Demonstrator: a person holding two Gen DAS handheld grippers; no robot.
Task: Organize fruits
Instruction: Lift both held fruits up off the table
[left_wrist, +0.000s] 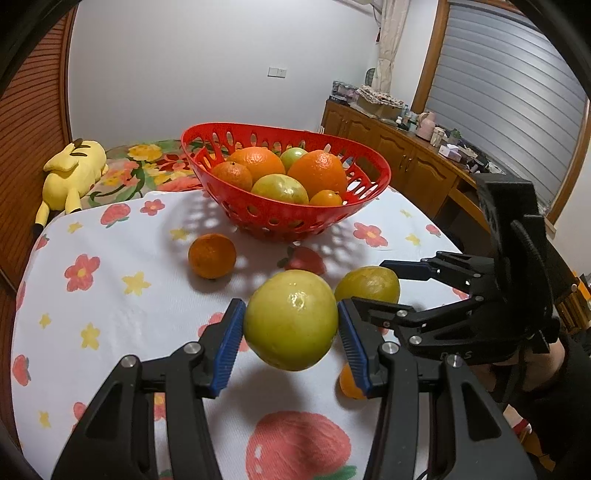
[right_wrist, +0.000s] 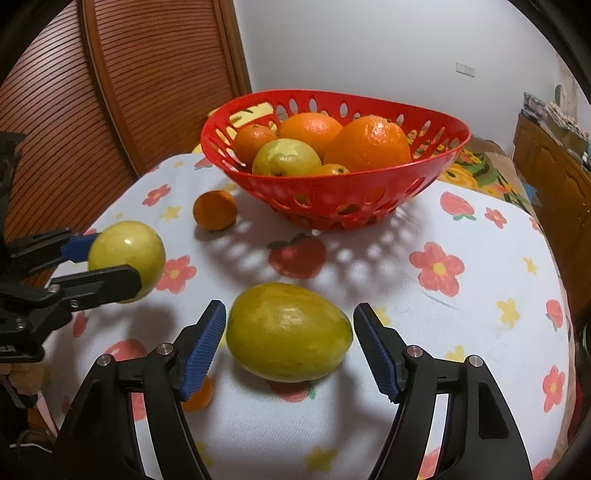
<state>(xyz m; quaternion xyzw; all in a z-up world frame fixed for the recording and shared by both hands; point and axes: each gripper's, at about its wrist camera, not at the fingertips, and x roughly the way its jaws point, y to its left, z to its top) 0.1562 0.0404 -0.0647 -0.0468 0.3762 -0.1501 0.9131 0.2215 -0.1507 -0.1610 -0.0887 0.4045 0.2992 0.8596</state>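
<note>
My left gripper (left_wrist: 291, 332) is shut on a round yellow-green fruit (left_wrist: 291, 319), held just above the cloth; the right wrist view shows this fruit (right_wrist: 127, 254) at the left in the left gripper (right_wrist: 110, 260). My right gripper (right_wrist: 290, 347) stands open around an oval yellow-green fruit (right_wrist: 290, 330) lying on the table, with a gap at each pad. The left wrist view shows the right gripper (left_wrist: 364, 283) straddling that oval fruit (left_wrist: 373, 282). Behind stands a red basket (left_wrist: 288, 218) (right_wrist: 332, 199) with oranges and green fruits.
A tangerine (left_wrist: 211, 255) (right_wrist: 215, 209) lies on the flowered tablecloth (left_wrist: 110, 295) before the basket. A smaller tangerine (left_wrist: 349, 384) (right_wrist: 201, 397) sits half hidden near the grippers. A yellow plush toy (left_wrist: 72, 173) lies far left, a wooden cabinet (left_wrist: 406, 162) to the right.
</note>
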